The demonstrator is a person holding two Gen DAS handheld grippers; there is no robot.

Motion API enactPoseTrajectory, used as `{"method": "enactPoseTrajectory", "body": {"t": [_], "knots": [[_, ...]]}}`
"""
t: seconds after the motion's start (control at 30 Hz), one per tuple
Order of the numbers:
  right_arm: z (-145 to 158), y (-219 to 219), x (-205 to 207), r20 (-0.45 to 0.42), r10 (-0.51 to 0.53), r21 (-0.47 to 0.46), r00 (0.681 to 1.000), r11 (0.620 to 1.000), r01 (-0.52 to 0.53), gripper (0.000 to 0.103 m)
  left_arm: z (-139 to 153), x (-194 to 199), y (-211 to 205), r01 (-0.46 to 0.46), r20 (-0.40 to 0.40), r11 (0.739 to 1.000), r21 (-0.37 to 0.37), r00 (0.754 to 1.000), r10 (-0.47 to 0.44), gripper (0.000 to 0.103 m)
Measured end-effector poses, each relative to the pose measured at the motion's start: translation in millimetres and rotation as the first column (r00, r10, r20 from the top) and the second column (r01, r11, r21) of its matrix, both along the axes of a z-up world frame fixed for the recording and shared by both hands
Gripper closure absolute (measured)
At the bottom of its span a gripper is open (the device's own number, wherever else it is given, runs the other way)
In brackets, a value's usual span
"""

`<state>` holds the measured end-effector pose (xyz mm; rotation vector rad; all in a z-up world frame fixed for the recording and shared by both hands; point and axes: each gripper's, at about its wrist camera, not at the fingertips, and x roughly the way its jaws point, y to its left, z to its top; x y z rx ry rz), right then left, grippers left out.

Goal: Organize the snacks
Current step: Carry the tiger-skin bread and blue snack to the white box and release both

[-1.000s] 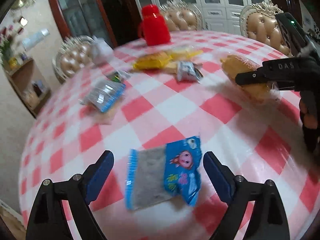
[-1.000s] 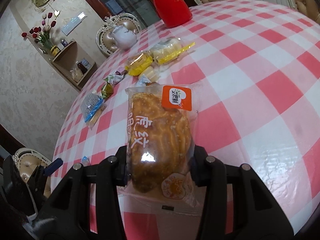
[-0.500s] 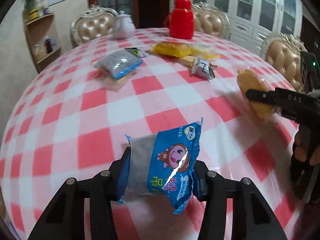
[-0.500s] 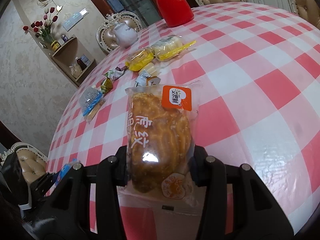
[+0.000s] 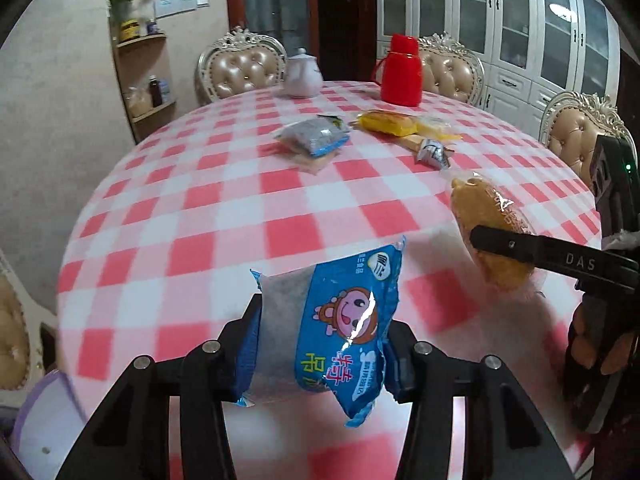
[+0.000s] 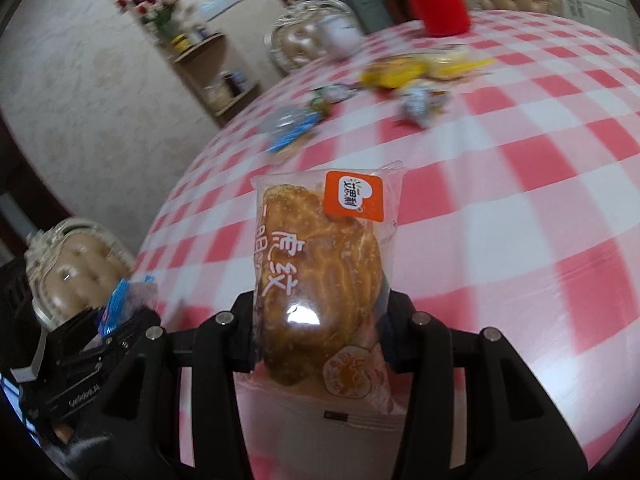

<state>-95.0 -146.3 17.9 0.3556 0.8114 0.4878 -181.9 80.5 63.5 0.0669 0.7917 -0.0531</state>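
Dim indoor light, motion blur, fisheye warping

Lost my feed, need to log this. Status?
Left gripper shut on blue snack packet. Right gripper shut on bread packet. Both lifted off table. Nothing in the way.

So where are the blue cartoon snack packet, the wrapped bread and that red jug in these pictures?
blue snack packet [image 5: 344,320]: left wrist view, on the cartoon face printed on its front.
wrapped bread [image 6: 320,280]: right wrist view, on the middle of the loaf under the wrapper.
red jug [image 5: 401,76]: left wrist view, on its body below the lid.
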Motion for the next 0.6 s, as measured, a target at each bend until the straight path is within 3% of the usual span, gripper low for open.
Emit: {"method": "enactPoseTrajectory", "body": {"t": [0.33, 0.47, 0.6], "knots": [[9, 96, -44, 0.029, 0.218, -0.020, 0.976, 0.976, -0.217, 0.054, 5, -71, 68, -0.095, 0.010, 0.994, 0.046, 0.995, 0.095, 0.052], [12, 138, -66, 0.037, 0.310, -0.052, 0.950, 0.950, -0.308, 0.054, 4, -97, 96, -0.142, 0.006, 0.989, 0.031, 0.990, 0.142, 0.052], [16, 173, -91, 0.049, 0.399, -0.076, 0.915, 0.915, -0.395, 0.054, 5, -118, 117, -0.181, 0.006, 0.981, 0.065, 0.984, 0.181, 0.052]]}}
